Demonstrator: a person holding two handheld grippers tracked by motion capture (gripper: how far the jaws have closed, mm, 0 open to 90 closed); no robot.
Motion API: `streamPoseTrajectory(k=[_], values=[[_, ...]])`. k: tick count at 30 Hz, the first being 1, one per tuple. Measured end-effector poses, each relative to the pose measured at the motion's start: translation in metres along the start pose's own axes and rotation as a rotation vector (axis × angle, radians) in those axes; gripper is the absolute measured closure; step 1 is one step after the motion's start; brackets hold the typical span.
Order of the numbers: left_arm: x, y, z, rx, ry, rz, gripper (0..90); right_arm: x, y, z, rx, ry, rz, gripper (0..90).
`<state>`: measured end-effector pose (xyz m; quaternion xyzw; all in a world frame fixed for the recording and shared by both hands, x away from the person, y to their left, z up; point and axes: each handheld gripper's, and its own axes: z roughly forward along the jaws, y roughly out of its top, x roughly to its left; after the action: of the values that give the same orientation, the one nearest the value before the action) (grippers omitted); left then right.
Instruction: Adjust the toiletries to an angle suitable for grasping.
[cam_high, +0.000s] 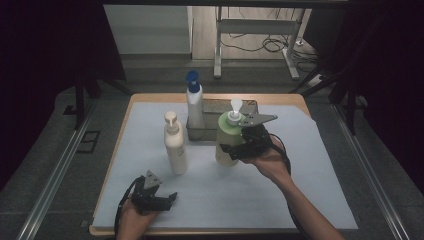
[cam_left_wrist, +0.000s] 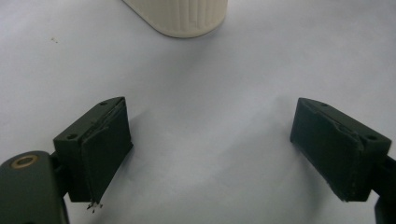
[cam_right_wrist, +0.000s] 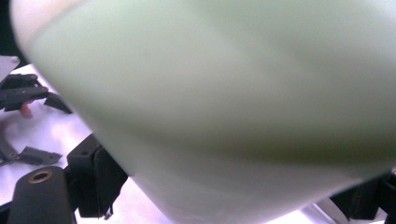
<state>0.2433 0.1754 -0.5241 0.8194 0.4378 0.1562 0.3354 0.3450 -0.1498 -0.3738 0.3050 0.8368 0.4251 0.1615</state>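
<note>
A pale green pump bottle (cam_high: 226, 137) with a white pump head stands upright just in front of a dark wire basket (cam_high: 250, 105). My right gripper (cam_high: 231, 150) is shut on its lower body from the right. In the right gripper view the green bottle (cam_right_wrist: 233, 93) is blurred and very close, with a black jaw on either side of it. My left gripper (cam_high: 170, 199) rests near the table's front left, open and holding nothing. Its jaws stand wide apart over the white sheet in the left gripper view (cam_left_wrist: 210, 149). Just beyond them is the base of a cream pump bottle (cam_left_wrist: 180, 16).
The cream pump bottle (cam_high: 175, 145) stands upright left of centre. A white bottle with a blue cap (cam_high: 194, 105) sits at the basket's left end. A white sheet (cam_high: 310, 170) covers the wooden table. Dark floor and rails run along both sides.
</note>
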Motion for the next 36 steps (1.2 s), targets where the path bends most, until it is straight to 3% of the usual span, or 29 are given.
streamPoseTrajectory(k=[20, 36], values=[[0.0, 0.0, 0.0, 0.001, 0.0, 0.0, 12.0, -0.018, 0.034, 0.011, -0.012, -0.056, 0.015, 13.1], [0.0, 0.0, 0.0, 0.001, 0.0, -0.001, 12.0, -0.032, 0.048, 0.025, -0.018, -0.096, 0.032, 13.1]])
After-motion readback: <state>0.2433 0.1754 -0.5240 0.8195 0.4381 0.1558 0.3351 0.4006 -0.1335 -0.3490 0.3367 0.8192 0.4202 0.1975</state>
